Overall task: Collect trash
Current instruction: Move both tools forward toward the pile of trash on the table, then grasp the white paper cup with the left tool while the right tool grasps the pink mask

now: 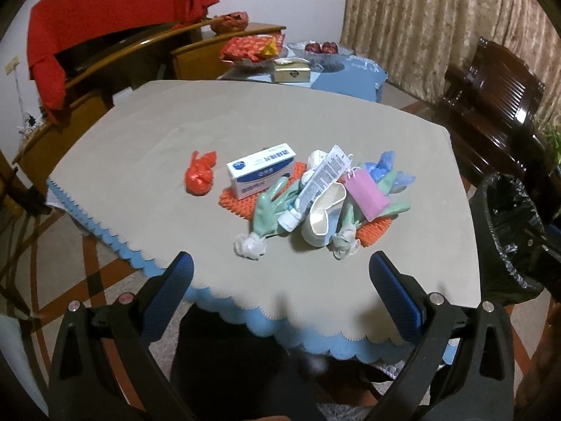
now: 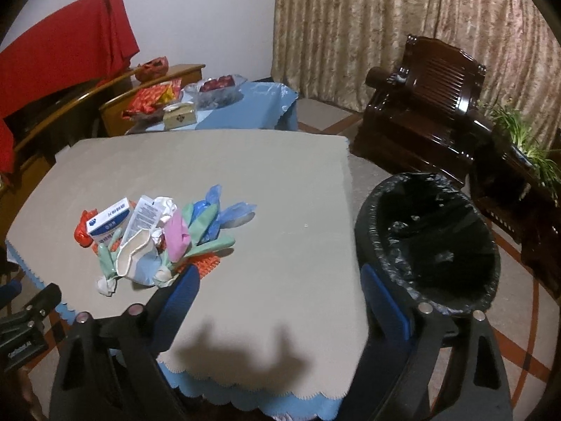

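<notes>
Both the left tongs (image 1: 280,273) and right tongs (image 2: 280,287) are held wide open and empty — the trash pile (image 1: 308,196) is seen ahead on the surface (image 1: 140,133), the lined bin (image 2: 431,245) beside the right tongs.

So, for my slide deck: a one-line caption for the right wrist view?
Open right gripper over the tablecloth, trash pile ahead-left, bag-lined bin right.
</notes>
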Demonstrator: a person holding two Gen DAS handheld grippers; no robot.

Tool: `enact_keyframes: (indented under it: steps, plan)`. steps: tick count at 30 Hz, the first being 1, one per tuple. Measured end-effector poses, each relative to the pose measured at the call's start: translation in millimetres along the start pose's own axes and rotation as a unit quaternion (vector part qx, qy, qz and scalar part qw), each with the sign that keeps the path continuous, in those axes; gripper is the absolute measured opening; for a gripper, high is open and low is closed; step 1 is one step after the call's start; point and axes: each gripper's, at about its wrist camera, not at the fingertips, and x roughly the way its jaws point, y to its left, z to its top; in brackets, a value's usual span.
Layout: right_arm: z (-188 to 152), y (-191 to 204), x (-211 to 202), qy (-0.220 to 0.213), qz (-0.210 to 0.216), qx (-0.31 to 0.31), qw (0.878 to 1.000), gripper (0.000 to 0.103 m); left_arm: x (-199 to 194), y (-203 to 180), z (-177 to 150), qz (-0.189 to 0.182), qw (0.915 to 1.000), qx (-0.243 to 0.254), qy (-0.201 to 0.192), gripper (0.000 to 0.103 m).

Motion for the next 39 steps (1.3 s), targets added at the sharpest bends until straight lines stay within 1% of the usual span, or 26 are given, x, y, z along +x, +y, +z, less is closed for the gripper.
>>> enact_keyframes:
  steps: [4,7,12,19,24,25,26,27,28,29,32,36,37,39]
  plan:
    - [0,10,20,0.005,0.013,-0.013,1.000,0.090,27,-3,5,-0.010,0.9999,0.006,0.004,0.097]
    - [1,15,36,0.012,0.021,-0.019,1.000,0.086,45,-3,8,-0.024,0.9996,0.000,0.011,0.097]
    - [5,21,59,0.025,0.035,-0.027,0.999,0.079,80,-5,11,-0.029,0.9990,0.002,0.034,0.097]
    - [8,27,89,0.042,0.037,-0.027,0.998,0.079,110,-11,15,-0.032,0.9979,0.019,0.053,0.097]
    - [9,37,100,0.047,0.044,-0.036,0.997,0.079,125,-16,16,-0.033,0.9972,0.030,0.061,0.096]
    - [10,39,102,0.048,0.046,-0.038,0.997,0.079,129,-17,16,-0.032,0.9970,0.032,0.063,0.091]
    - [10,42,104,0.048,0.048,-0.038,0.997,0.079,132,-18,16,-0.032,0.9967,0.033,0.067,0.078]
    - [11,43,106,0.048,0.049,-0.039,0.997,0.079,138,-18,16,-0.036,0.9958,0.033,0.078,0.071]
    - [11,45,109,0.049,0.049,-0.041,0.997,0.079,142,-18,15,-0.039,0.9951,0.031,0.085,0.060]
    - [11,46,110,0.049,0.050,-0.041,0.997,0.079,146,-17,15,-0.041,0.9945,0.029,0.092,0.059]
    - [13,49,117,0.052,0.051,-0.043,0.996,0.079,153,-17,14,-0.044,0.9941,0.029,0.095,0.059]
    - [13,54,124,0.054,0.054,-0.045,0.996,0.079,159,-17,14,-0.050,0.9933,0.028,0.100,0.062]
    - [14,56,127,0.056,0.055,-0.047,0.996,0.079,161,-17,14,-0.051,0.9931,0.029,0.101,0.061]
    - [15,60,132,0.058,0.059,-0.047,0.995,0.079,164,-17,15,-0.051,0.9929,0.028,0.103,0.055]
